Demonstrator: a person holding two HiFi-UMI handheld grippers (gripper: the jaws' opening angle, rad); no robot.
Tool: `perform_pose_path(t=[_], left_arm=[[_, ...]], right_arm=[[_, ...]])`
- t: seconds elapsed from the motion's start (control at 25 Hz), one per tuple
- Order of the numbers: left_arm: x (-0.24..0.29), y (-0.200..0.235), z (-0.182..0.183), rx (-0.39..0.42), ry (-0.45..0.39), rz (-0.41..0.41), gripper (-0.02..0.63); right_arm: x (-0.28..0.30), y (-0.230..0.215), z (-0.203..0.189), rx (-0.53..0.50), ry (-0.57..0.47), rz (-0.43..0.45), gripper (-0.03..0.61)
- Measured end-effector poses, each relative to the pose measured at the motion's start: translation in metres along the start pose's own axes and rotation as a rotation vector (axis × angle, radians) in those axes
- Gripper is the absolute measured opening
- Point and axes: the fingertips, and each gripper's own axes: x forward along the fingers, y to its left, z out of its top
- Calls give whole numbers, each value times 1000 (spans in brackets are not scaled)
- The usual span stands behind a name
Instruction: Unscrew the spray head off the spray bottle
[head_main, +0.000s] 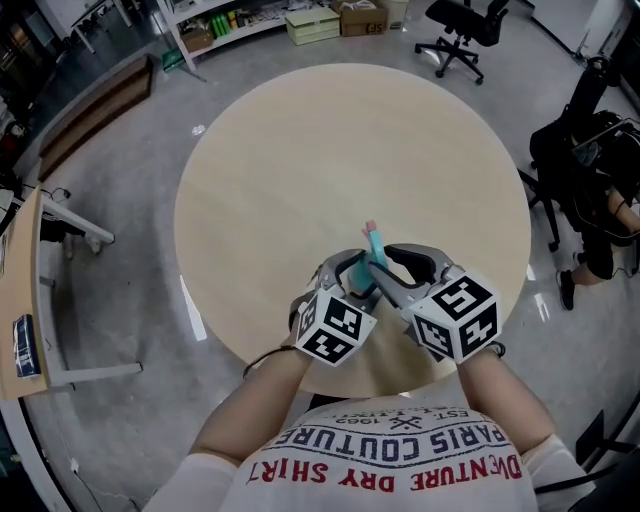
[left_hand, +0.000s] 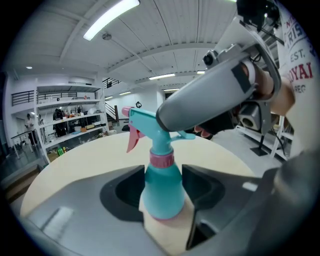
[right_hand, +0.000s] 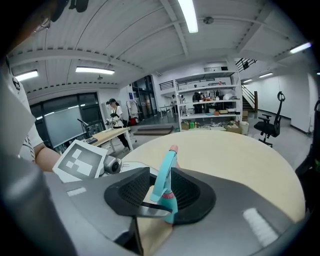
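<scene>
A teal spray bottle (head_main: 374, 250) with a pink collar and a pink trigger stands upright near the front edge of the round beige table (head_main: 300, 150). My left gripper (head_main: 352, 278) is shut on the bottle's body (left_hand: 162, 190), one pad on each side. My right gripper (head_main: 398, 268) reaches in from the right at the level of the spray head (left_hand: 150, 125). In the right gripper view the spray head (right_hand: 165, 180) stands between the two jaws. A strip of table shows between it and the left pad, so the right gripper (right_hand: 161, 196) is open.
The bottle stands close to the table's near edge, by the person's body. On the floor around the table are a black office chair (head_main: 462, 30), cardboard boxes (head_main: 312, 22), a desk (head_main: 20, 300) at the left and a dark chair (head_main: 590, 170) at the right.
</scene>
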Motion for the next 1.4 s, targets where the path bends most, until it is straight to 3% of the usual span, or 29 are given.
perform_pose_path(t=[0.32, 0.6, 0.88, 1.16, 1.4], left_arm=[[5, 2, 3, -19, 1, 20, 230], [1, 1, 3, 3, -19, -22, 227], [1, -4, 6, 59, -82, -170, 227], [-2, -8, 2, 110, -143, -386, 225], [2, -6, 7, 97, -179, -462, 225]], right_arm=[[5, -12, -2, 19, 8, -23, 100], [3, -7, -1, -30, 20, 26, 83], [-3, -6, -1, -108, 22, 166, 74], [-4, -4, -5, -151, 13, 335, 78], [-6, -10, -1, -163, 0, 361, 80]])
